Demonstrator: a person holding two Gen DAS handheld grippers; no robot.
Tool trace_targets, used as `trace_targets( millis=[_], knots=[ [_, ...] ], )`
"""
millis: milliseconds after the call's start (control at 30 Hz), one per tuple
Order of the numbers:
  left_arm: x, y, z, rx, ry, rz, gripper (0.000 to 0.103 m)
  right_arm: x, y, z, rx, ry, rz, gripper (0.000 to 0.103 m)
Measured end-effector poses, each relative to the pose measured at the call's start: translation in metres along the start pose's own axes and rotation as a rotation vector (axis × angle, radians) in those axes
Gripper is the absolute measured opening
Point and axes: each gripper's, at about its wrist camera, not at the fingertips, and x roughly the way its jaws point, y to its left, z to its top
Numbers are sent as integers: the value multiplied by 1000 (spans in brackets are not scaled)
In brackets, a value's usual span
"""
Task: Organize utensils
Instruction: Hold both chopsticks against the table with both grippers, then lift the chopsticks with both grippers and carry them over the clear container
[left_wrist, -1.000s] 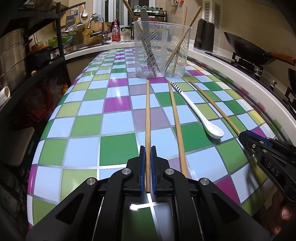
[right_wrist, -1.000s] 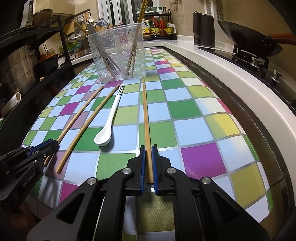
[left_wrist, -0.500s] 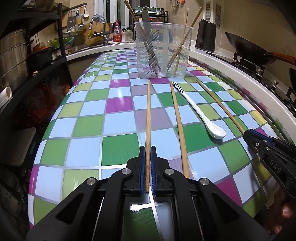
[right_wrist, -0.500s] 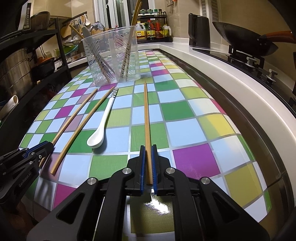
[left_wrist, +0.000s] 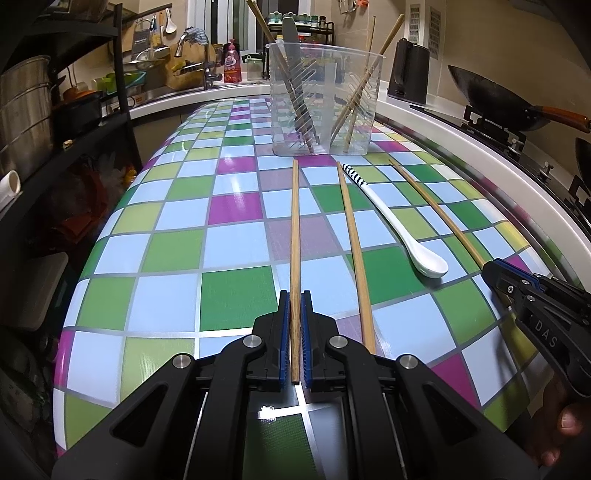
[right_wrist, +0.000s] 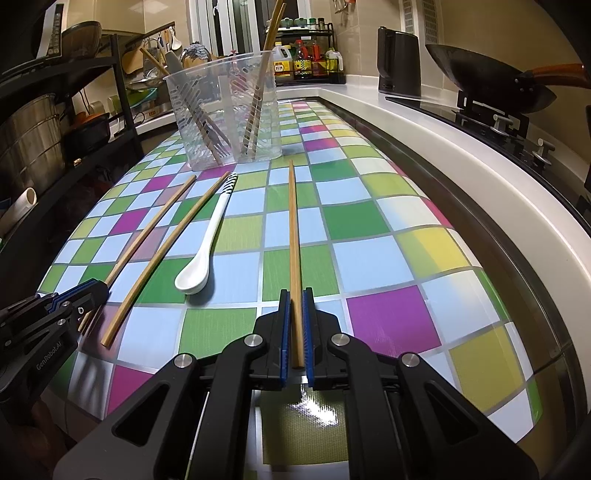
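My left gripper (left_wrist: 294, 306) is shut on the near end of a wooden chopstick (left_wrist: 294, 229) that points at the clear plastic utensil holder (left_wrist: 325, 99). To its right lie a loose chopstick (left_wrist: 352, 243) and a white spoon (left_wrist: 402, 221) with a striped handle. My right gripper (right_wrist: 295, 306) is shut on another chopstick (right_wrist: 292, 229), at the far right of the row. Each gripper shows in the other's view: the right gripper (left_wrist: 489, 267), the left gripper (right_wrist: 98, 291). Several chopsticks and a fork stand in the holder (right_wrist: 221, 110).
The checkered tablecloth (left_wrist: 170, 254) covers a glass table, with a white counter edge (right_wrist: 480, 166) along the right. A wok (right_wrist: 487, 74) and a black kettle (right_wrist: 399, 62) stand on the counter. A dark shelf rack (left_wrist: 55, 110) with pots is on the left.
The right wrist view has shifted slightly, the spoon and holder sliding a little left. Both grippers stay shut on their chopsticks.
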Motion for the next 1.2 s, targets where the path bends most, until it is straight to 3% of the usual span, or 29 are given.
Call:
trace_targets(
  millis=[1200],
  knots=[
    [2,-7,2,11,-2,-2,6,1,1,0,-11,2,-1,7]
  ],
)
